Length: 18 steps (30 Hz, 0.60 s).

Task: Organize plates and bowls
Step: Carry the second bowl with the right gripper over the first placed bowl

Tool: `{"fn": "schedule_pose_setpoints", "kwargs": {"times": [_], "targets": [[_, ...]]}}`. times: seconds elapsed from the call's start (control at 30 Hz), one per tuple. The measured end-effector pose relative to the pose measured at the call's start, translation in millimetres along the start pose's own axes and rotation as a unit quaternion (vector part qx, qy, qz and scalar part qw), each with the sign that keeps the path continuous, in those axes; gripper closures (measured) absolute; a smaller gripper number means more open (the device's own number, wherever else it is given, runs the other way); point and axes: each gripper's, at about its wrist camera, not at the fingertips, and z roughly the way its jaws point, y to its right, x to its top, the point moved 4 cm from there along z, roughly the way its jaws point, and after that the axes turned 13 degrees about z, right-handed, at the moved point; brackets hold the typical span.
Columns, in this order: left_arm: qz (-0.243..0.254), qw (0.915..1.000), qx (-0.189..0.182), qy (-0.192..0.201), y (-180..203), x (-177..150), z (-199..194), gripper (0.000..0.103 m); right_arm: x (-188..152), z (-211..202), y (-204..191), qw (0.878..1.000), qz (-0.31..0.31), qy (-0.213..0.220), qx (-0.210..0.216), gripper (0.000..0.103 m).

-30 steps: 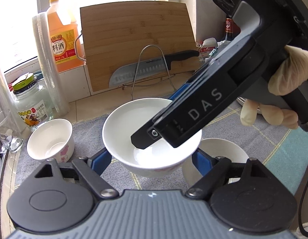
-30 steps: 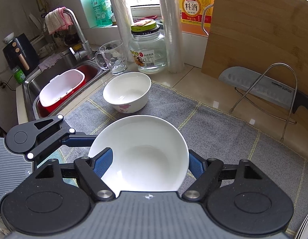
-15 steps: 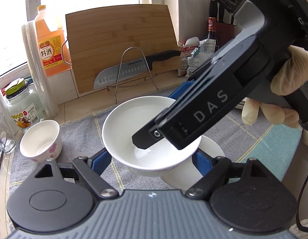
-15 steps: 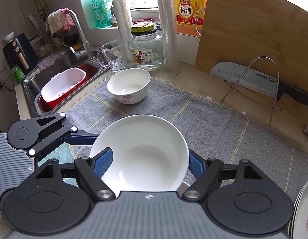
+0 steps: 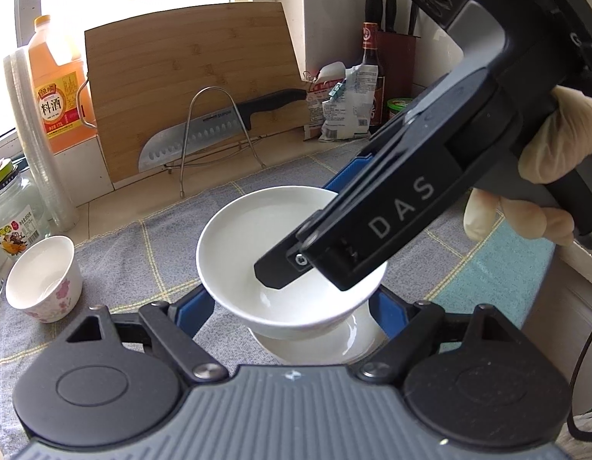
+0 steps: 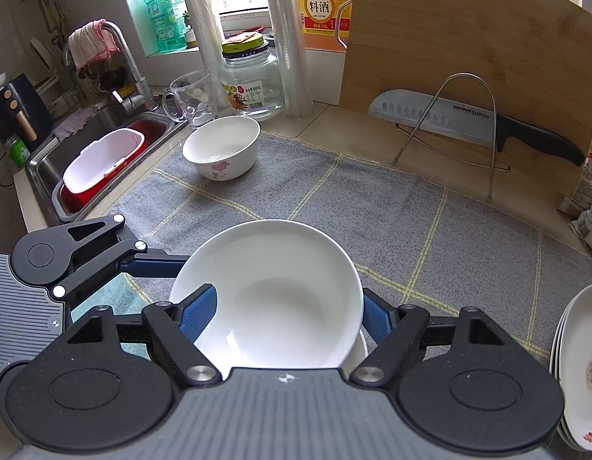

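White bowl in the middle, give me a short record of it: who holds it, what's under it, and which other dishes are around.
item: white bowl, upright, empty
held by: left gripper and right gripper, both closed on it
right gripper's grip: one finger inside the bowl, the other outside
below it: another white dish; whether they touch cannot be told
other dishes: floral bowl on the grey mat; stack of plates at the right edge
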Motion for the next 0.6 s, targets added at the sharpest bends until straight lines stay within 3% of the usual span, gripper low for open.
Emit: {"fn": "schedule_pose_setpoints", "kwargs": {"times": [0.6], "targets": [[0.011,0.9992,-0.033,-0.021,14.4,-10.3,17.6,0.016,-22.6,11.3,18.1,0.999,0.030,-0.022,-0.012,0.019]]}}
